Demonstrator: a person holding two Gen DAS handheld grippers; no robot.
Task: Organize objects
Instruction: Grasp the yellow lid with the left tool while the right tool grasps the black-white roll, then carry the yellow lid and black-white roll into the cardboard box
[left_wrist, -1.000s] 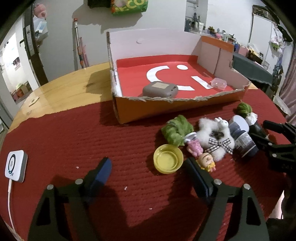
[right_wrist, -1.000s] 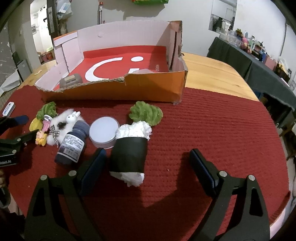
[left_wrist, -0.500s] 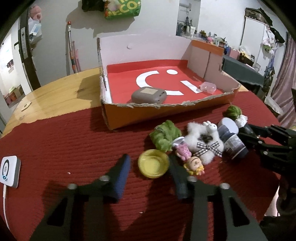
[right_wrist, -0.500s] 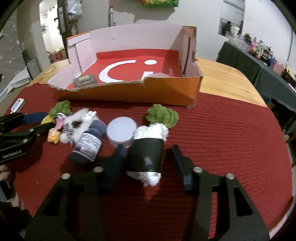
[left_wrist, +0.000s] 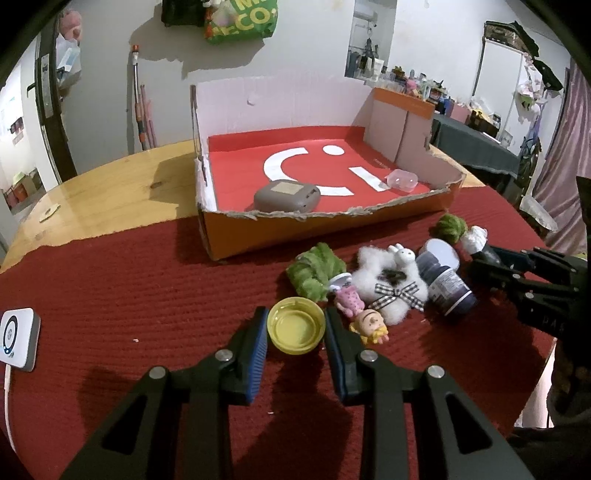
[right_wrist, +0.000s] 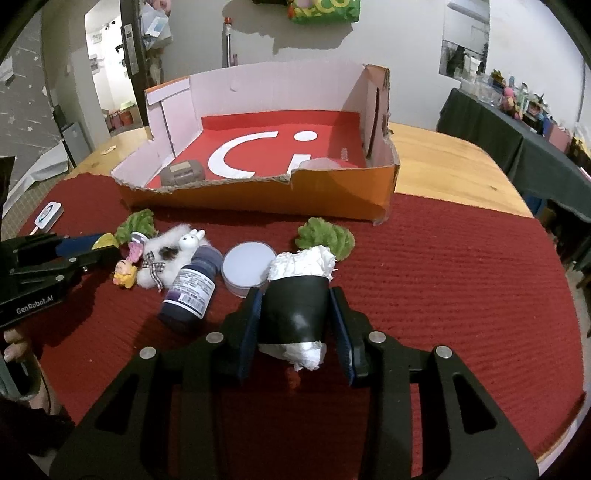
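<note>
Two grippers are engaged on the red cloth (left_wrist: 129, 280). Left gripper (left_wrist: 295, 328): jaws narrow, clamped on the yellow cap (left_wrist: 296, 329), near the green pompom (left_wrist: 316, 269). Right gripper (right_wrist: 295, 314): jaws closing, pads against the black-wrapped roll (right_wrist: 297, 302), just right of the dark bottle (right_wrist: 192, 286). Orange box (right_wrist: 266, 195) stands far, holding a grey device (left_wrist: 286, 195).

My left claw's ribbed blue rubber pads (left_wrist: 258, 350): on a glossy yellow plastic dish (left_wrist: 296, 325). My right: on a matt black roll stuffed with crumpled white paper (right_wrist: 297, 302). Underneath, coarse ribbed red cloth (right_wrist: 443, 295) over varnished wooden tabletop (left_wrist: 110, 192). Torn orange cardboard box (right_wrist: 332, 192), raw-edged.
</note>
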